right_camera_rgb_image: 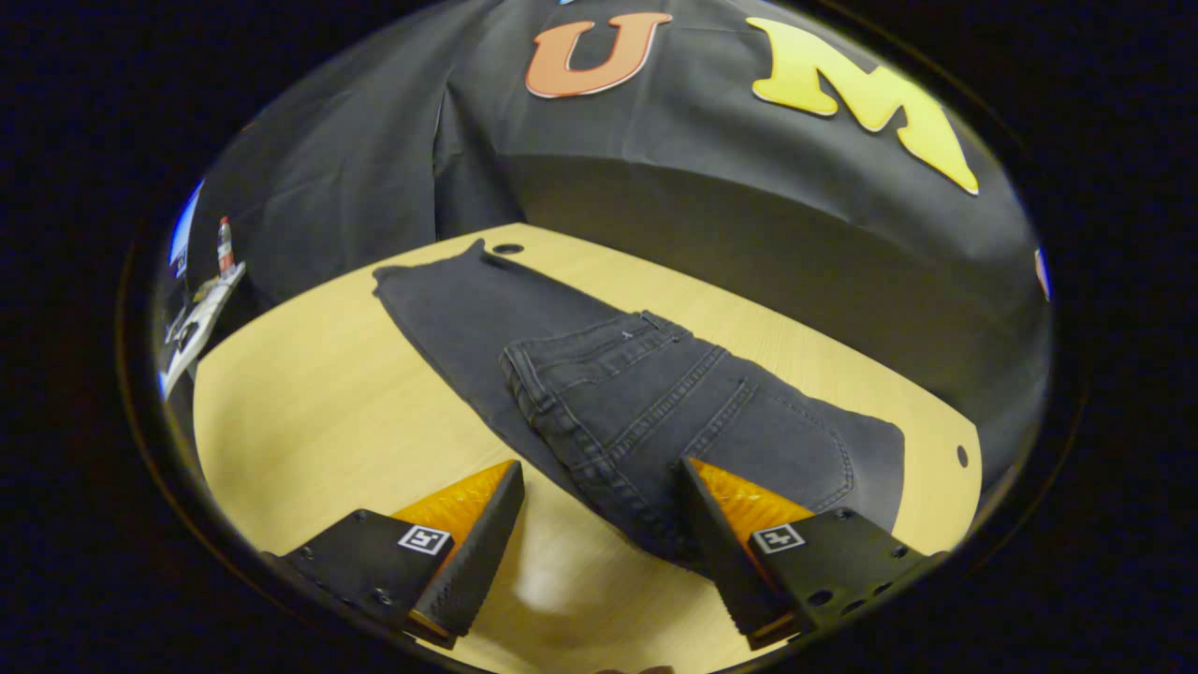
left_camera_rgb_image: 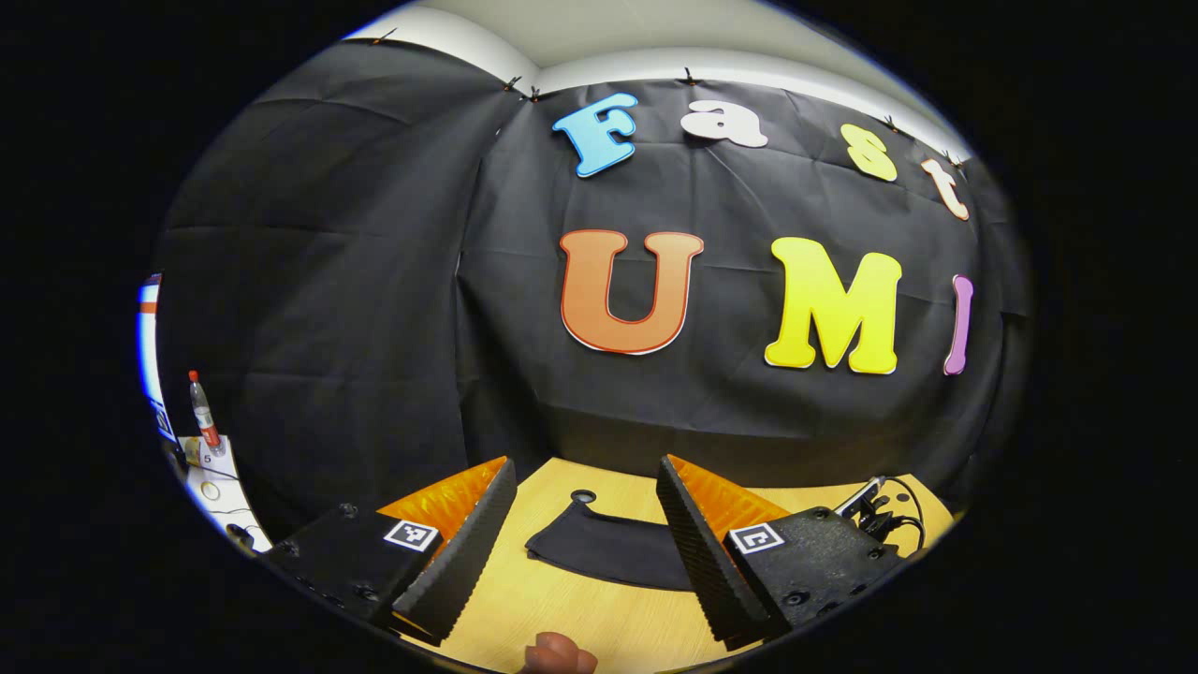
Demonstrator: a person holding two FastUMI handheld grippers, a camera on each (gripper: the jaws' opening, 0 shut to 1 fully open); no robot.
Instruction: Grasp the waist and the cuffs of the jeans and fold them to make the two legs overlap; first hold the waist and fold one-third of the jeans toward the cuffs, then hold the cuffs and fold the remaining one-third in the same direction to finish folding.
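The jeans (right_camera_rgb_image: 599,393) are laid flat on the wooden table (right_camera_rgb_image: 309,402), dark grey, with the waist part folded over the legs so that the waistband and a back pocket are seen on top. The unfolded leg end is stretched from the fold toward the table's far edge, where the cuff lies just beside a round hole (right_camera_rgb_image: 507,249) in the tabletop. In the left gripper view a dark end of the jeans (left_camera_rgb_image: 608,552) is seen between the fingers, farther along the table, near another round hole (left_camera_rgb_image: 582,495).

The right gripper (right_camera_rgb_image: 599,538) is held just above the near edge of the jeans, its jaws spread wide and nothing gripped; one finger is seen over the folded cloth. The left gripper (left_camera_rgb_image: 585,552) is likewise held wide open over the table, short of the jeans, with nothing grasped. A fingertip (left_camera_rgb_image: 559,653) is seen at the bottom edge of that view.

Beyond the table, the black cloth wall (left_camera_rgb_image: 374,281) is hung. A bottle with a red cap (left_camera_rgb_image: 203,414) is stood on a side surface well apart from the jeans, and a cable with a plug (left_camera_rgb_image: 875,505) is laid at the table's corner.
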